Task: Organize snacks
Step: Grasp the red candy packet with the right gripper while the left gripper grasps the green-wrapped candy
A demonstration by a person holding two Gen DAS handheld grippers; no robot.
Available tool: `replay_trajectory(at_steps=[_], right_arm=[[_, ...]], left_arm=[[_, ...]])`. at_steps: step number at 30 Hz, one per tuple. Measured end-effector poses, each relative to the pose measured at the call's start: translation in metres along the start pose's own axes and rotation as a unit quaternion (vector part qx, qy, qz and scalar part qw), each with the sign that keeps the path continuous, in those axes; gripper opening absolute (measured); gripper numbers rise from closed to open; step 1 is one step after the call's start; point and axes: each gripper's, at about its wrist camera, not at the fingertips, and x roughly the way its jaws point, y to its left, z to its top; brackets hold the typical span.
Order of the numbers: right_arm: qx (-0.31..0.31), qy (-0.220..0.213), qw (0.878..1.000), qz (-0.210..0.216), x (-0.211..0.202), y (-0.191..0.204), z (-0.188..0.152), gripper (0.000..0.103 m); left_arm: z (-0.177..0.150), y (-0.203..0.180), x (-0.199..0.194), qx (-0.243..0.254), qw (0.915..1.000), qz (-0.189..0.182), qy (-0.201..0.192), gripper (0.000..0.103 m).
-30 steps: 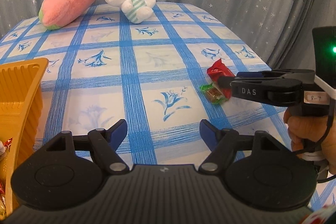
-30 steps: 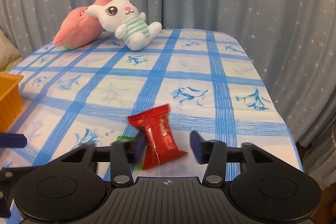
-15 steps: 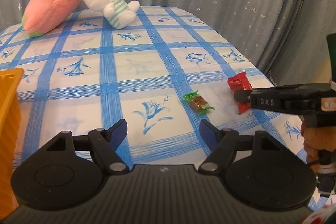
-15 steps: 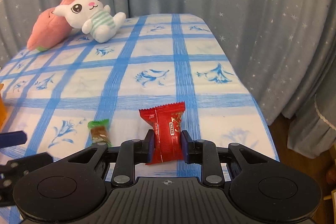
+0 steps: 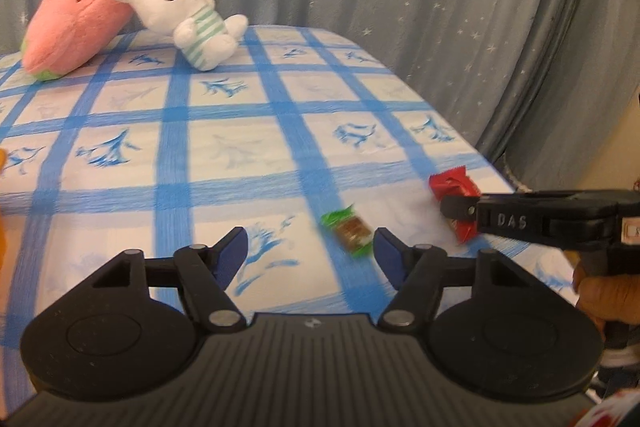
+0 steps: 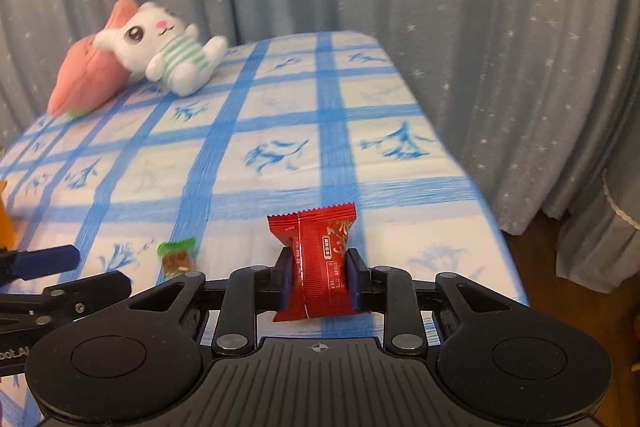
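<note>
A blue-checked tablecloth covers the table where snacks are being sorted, with a pink plush cushion and a white rabbit toy lying together at its far end, well apart from the work. Nearer the table's front right edge, the right gripper has its jaws closed on a red snack packet, pinched at its lower half and standing upright between the pads; whether it has cleared the cloth cannot be told. Just left of that packet a small green-wrapped candy lies loose on the cloth, untouched. The left gripper hovers low beside it with jaws spread wide and empty, the candy sitting close to its right finger. Only an orange sliver at the left border of both views hints at a container; its contents are not visible. By this evidence, one snack is in hand but not yet put away, and the candy remains to be collected.
</note>
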Motion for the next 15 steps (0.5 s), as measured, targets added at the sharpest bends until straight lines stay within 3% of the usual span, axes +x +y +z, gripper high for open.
replay_trajectory(at_steps=[4, 10, 15], right_arm=[[0.012, 0.005, 1.0, -0.012, 0.001, -0.006, -0.001, 0.027], [0.029, -0.004, 0.999, -0.019, -0.001, -0.013, -0.002, 0.027], [0.03, -0.001, 0.999, -0.019, 0.001, -0.012, -0.003, 0.027]], left_arm=[[0.0, -0.013, 0.01, 0.002, 0.9997, -0.022, -0.001, 0.041], [-0.003, -0.021, 0.028, -0.001, 0.9997, -0.024, 0.006, 0.037], [-0.003, -0.024, 0.04, -0.003, 0.9999, -0.011, 0.008, 0.025]])
